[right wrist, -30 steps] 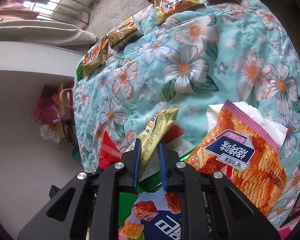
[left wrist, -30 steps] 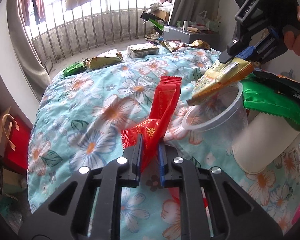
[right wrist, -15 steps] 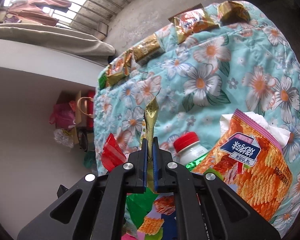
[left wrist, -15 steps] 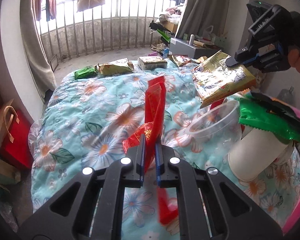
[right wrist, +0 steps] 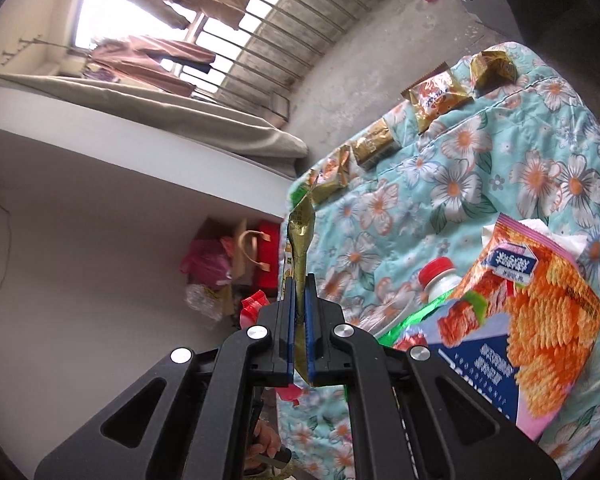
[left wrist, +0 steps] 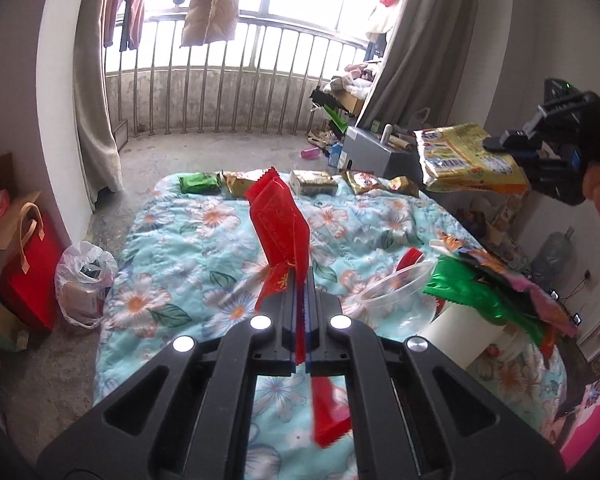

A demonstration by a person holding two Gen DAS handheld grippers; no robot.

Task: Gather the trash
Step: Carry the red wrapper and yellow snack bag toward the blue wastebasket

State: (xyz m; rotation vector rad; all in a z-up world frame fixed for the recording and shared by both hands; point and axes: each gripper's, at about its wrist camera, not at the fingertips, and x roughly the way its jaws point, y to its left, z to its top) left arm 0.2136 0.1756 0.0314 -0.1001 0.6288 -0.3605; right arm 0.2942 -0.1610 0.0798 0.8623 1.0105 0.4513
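Both claws are clamping wrappers, the left claw (left wrist: 300,300) a red wrapper (left wrist: 280,220), the right claw (right wrist: 299,312) a gold wrapper (right wrist: 300,236), above a flowered bedspread (left wrist: 188,240) facing a railed balcony (left wrist: 220,92).

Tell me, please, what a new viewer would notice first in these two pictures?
The red wrapper stands up, pinched in the left gripper above the floral quilt. At right, the right gripper holds a gold snack packet in the air, above a white cup stuffed with wrappers.

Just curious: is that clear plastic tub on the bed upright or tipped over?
Tipped: the clear tub lies on its side, mouth facing sideways.
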